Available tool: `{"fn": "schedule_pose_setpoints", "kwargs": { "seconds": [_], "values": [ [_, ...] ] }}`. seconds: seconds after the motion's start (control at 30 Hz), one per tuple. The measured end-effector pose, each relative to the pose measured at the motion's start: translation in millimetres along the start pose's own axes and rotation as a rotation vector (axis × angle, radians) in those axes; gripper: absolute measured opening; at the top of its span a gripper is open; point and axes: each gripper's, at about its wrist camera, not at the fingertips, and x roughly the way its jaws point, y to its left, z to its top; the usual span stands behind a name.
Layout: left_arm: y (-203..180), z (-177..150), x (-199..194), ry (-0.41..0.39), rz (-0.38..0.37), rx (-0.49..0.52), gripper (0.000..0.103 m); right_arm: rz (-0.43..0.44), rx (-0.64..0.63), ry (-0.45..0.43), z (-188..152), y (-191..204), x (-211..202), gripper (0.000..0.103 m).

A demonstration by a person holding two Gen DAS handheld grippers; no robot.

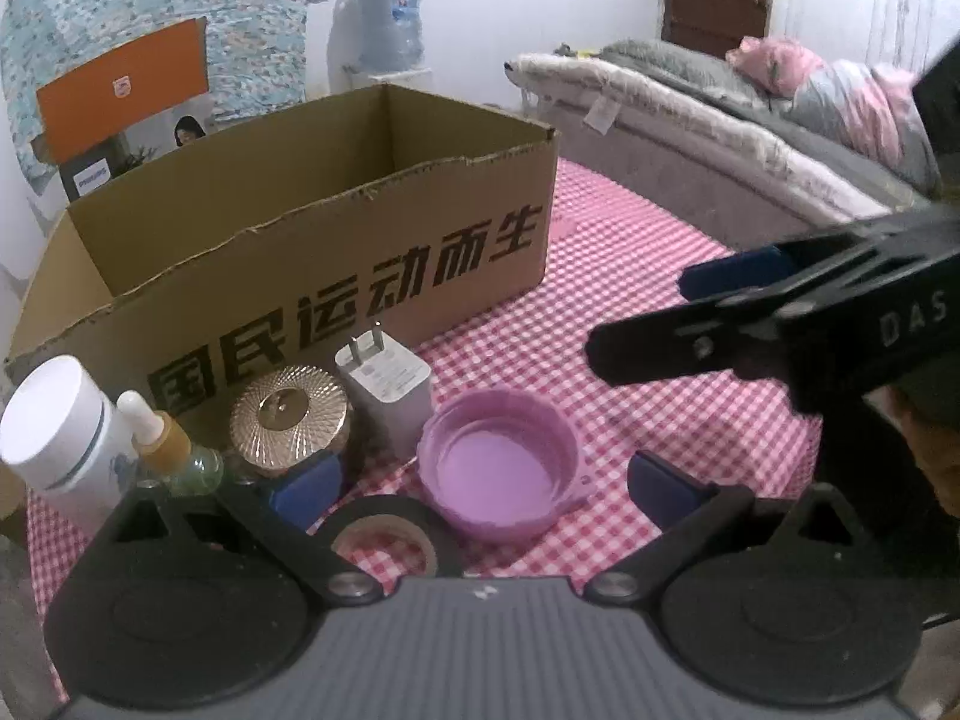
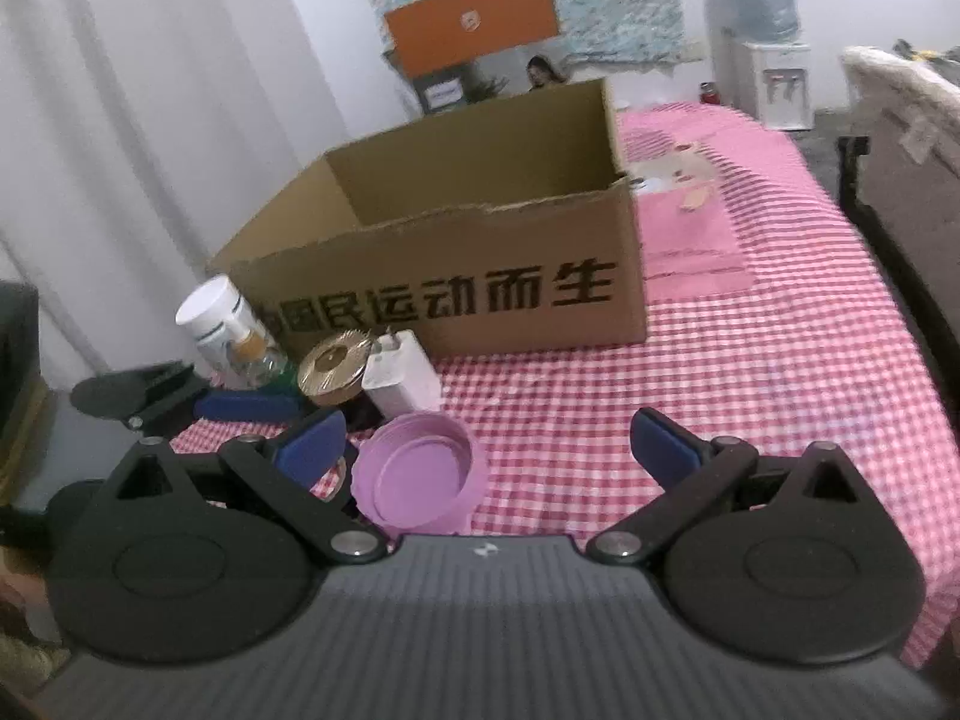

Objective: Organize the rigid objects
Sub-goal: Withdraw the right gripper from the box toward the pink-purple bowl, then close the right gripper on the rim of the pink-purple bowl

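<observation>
An open cardboard box point(image 1: 336, 252) point(image 2: 480, 276) stands on the pink checked cloth. In front of it are a white bottle point(image 1: 60, 426) point(image 2: 210, 318), a dropper bottle point(image 1: 174, 450) point(image 2: 255, 354), a gold-lidded jar point(image 1: 291, 417) point(image 2: 333, 369), a white charger point(image 1: 387, 390) point(image 2: 402, 381), a purple lid point(image 1: 501, 468) point(image 2: 420, 480) and a tape roll point(image 1: 387, 540). My left gripper point(image 1: 480, 486) is open with the purple lid between its fingers. My right gripper point(image 2: 489, 450) is open just above and right of the lid; it also shows in the left wrist view point(image 1: 780, 312).
A bed point(image 1: 750, 120) with grey and pink bedding lies to the right. A water dispenser point(image 1: 390, 18) point(image 2: 762, 30) and an orange box point(image 1: 126, 90) point(image 2: 474, 21) stand at the back. A pink mat point(image 2: 690, 222) lies beside the box.
</observation>
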Motion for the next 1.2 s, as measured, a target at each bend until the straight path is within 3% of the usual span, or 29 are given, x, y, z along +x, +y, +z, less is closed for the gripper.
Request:
{"fn": "schedule_pose_setpoints", "kwargs": {
  "seconds": [0.17, 0.4, 0.53, 0.8, 1.2],
  "values": [
    [1, 0, 11, 0.024, -0.016, 0.019, 0.097, 0.023, -0.008, 0.063, 8, 5, 24, 0.094],
    [-1, 1, 24, 0.068, -0.055, 0.029, 0.093, 0.056, -0.006, 0.161, 10, 6, 53, 0.054],
    [0, 1, 28, 0.084, -0.077, 0.014, 0.092, 0.070, -0.019, 0.193, 8, 8, 61, 0.043],
    [-2, 4, 32, 0.088, -0.110, 0.013, 0.091, 0.073, -0.038, 0.227, 3, 6, 66, 0.037],
    [-26, 4, 30, 0.081, -0.193, 0.023, 0.091, 0.032, -0.012, 0.229, -12, -10, 45, 0.037]
  ]
}}
